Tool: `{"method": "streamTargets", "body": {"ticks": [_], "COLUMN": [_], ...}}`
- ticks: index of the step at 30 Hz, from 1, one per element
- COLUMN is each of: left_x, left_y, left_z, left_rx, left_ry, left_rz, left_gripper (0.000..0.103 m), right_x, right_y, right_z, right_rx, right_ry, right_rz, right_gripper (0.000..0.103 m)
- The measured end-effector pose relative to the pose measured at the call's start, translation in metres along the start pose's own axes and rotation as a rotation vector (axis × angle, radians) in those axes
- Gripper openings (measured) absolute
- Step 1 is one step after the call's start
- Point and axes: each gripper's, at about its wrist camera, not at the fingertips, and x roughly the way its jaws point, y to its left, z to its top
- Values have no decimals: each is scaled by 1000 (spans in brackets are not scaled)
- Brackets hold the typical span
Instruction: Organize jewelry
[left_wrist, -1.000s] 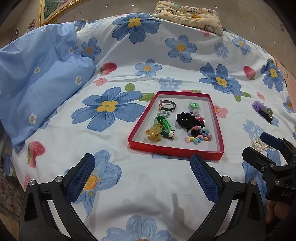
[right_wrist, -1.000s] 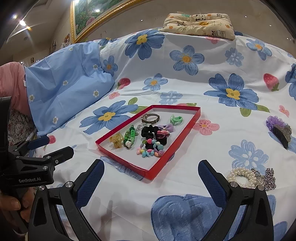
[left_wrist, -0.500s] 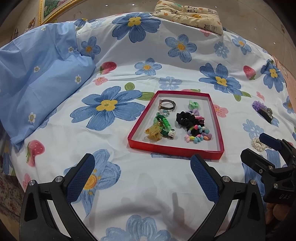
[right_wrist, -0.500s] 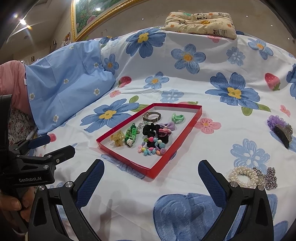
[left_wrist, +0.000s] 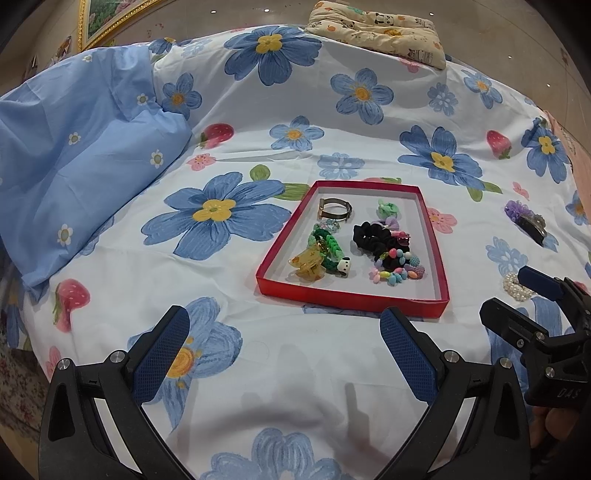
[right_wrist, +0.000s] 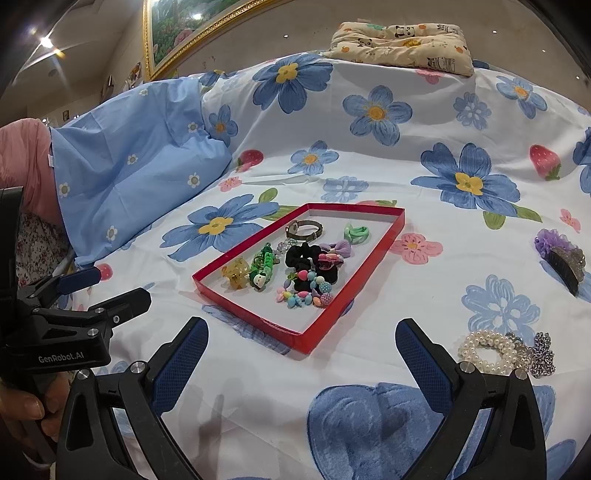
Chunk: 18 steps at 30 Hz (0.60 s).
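Right wrist view: the right gripper hovers over the flowered sheet, jaws spread wide and holding nothing. The left gripper is likewise wide apart and empty. Just right of the right gripper lies a pearl bracelet. Ahead sits the red tray of jewelry, and well to its right a purple hair clip.

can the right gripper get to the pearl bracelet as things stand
Probably yes. The right gripper is open and empty, and the pearl bracelet lies bare on the bedsheet just beside its right finger, outside the red tray, with nothing between.
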Motion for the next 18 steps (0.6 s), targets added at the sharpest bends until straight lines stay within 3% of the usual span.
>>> {"method": "streamTargets", "body": {"ticks": [18], "left_x": [-1], "left_y": [-1], "left_z": [0], "left_rx": [0], "left_ry": [-4], "left_rz": [1], "left_gripper": [103], "right_x": [1], "right_y": [-1], "right_z": [0], "right_rx": [-1], "right_ry": [1], "right_rz": [1], "right_gripper": [102]}}
